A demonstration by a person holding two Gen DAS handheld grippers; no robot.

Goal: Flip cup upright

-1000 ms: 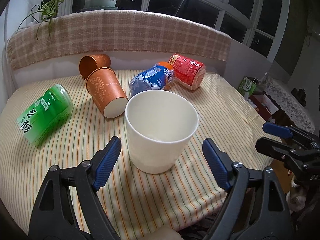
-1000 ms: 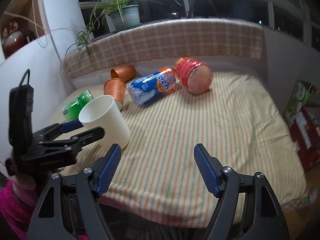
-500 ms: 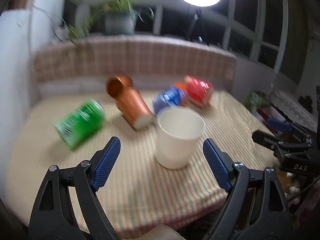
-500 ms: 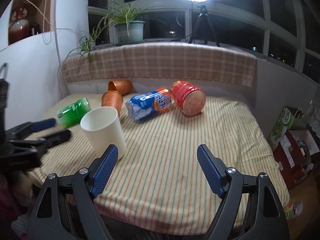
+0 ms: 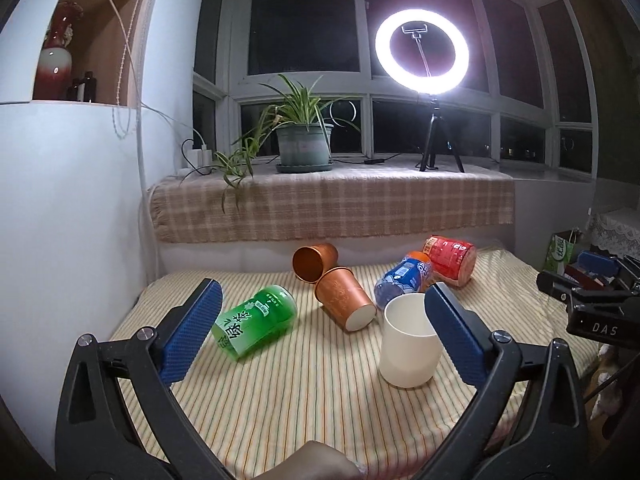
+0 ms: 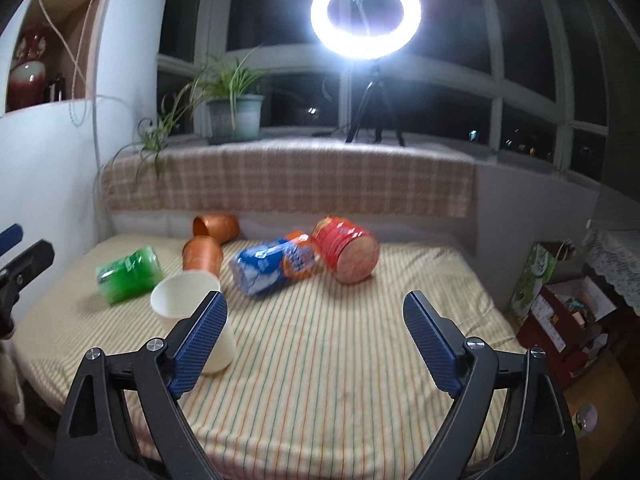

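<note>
A white cup (image 5: 408, 344) stands upright, mouth up, near the front of the striped table (image 5: 300, 392). It also shows in the right wrist view (image 6: 188, 300), partly behind my right gripper's left finger. My left gripper (image 5: 324, 336) is open and empty, held back from the table, with the cup just inside its right finger (image 5: 456, 340). My right gripper (image 6: 316, 340) is open and empty, to the right of the cup. Each gripper shows at the edge of the other's view.
Lying on their sides behind the cup: a green can (image 5: 256, 320), two copper cups (image 5: 344, 300) (image 5: 314, 260), a blue bottle (image 5: 404, 276) and a red can (image 5: 452, 256). A plaid ledge with a potted plant (image 5: 304, 144) and ring light (image 5: 422, 52) stands behind. A wall is left, boxes (image 6: 560, 312) right.
Both grippers have pulled back and up from the table and stayed open. The white cup stands where it was and now looks smaller and farther off.
</note>
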